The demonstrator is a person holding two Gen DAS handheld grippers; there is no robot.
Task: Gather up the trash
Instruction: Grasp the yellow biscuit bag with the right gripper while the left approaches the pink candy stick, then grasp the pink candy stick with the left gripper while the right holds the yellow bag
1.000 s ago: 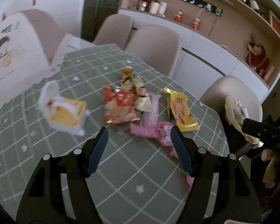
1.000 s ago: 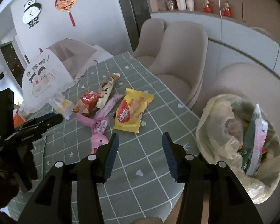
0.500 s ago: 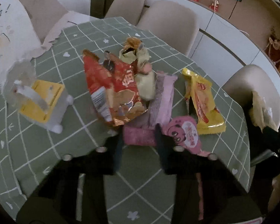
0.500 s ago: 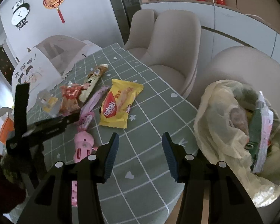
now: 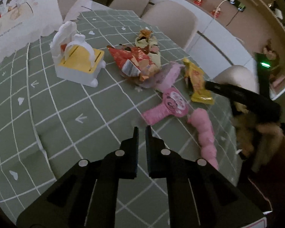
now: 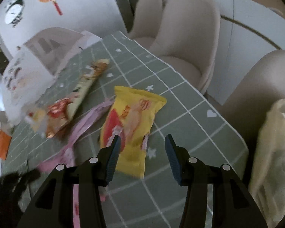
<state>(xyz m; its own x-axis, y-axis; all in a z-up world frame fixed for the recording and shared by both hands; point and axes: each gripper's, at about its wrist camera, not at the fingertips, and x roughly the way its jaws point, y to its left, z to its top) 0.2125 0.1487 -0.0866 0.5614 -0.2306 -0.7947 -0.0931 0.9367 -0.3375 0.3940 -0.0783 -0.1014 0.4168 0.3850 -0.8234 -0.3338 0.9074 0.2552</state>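
Several snack wrappers lie on the green checked tablecloth [image 5: 47, 114]. In the left wrist view I see a red wrapper [image 5: 134, 62], a pale green one [image 5: 150, 45], a yellow one [image 5: 196, 81] and pink ones [image 5: 169, 104]. My left gripper [image 5: 141, 131] is shut and empty, just short of the pink wrapper. In the right wrist view my right gripper [image 6: 142, 142] is open, its jaws over the near end of the yellow wrapper [image 6: 133, 121]. The bin bag [image 6: 271, 152] stands at the right, past the table edge.
A white and yellow tissue holder [image 5: 77, 64] stands left of the wrappers. Beige chairs [image 6: 184, 38] stand along the far table side. A pink bumpy strip [image 5: 205, 133] lies near the right table edge. The right gripper's black arm [image 5: 243, 98] crosses over that edge.
My left gripper has shut and drawn back from the wrapper pile. My right gripper has moved left and down towards the yellow wrapper, away from the bin bag.
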